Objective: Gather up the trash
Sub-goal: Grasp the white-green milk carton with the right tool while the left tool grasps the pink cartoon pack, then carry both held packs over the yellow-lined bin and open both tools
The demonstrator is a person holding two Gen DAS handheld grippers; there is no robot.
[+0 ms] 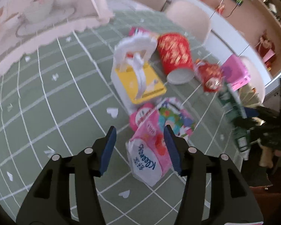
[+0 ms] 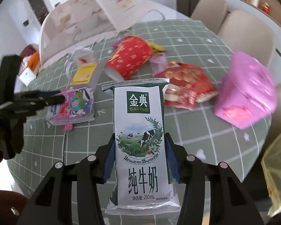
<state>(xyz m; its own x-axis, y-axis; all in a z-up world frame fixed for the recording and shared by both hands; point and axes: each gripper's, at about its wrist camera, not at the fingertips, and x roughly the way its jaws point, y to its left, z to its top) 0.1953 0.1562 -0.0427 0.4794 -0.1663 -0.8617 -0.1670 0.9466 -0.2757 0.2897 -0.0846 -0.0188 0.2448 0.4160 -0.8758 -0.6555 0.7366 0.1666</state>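
My right gripper [image 2: 140, 136] is shut on a white and green milk carton [image 2: 140, 110], held upright above the table with both blue pads against its sides. The same carton [image 1: 232, 105] shows blurred at the right of the left wrist view. A pink tissue pack [image 1: 149, 150] lies on the green checked tablecloth [image 1: 56, 103]. My left gripper [image 1: 140, 127] hangs open over that pack: its left pad stands clear of it and its right pad is at the pack's edge. From the right wrist view, the left gripper [image 2: 46, 98] reaches in over the tissue pack [image 2: 71, 108].
A red paper cup [image 1: 175, 56] lies on its side. Beside it are a white and yellow bag [image 1: 138, 76], a red snack wrapper [image 2: 187, 86] and a purple bag [image 2: 247, 90]. A pink paper bag [image 1: 43, 15] stands at the back left. Chairs [image 1: 189, 18] line the far edge.
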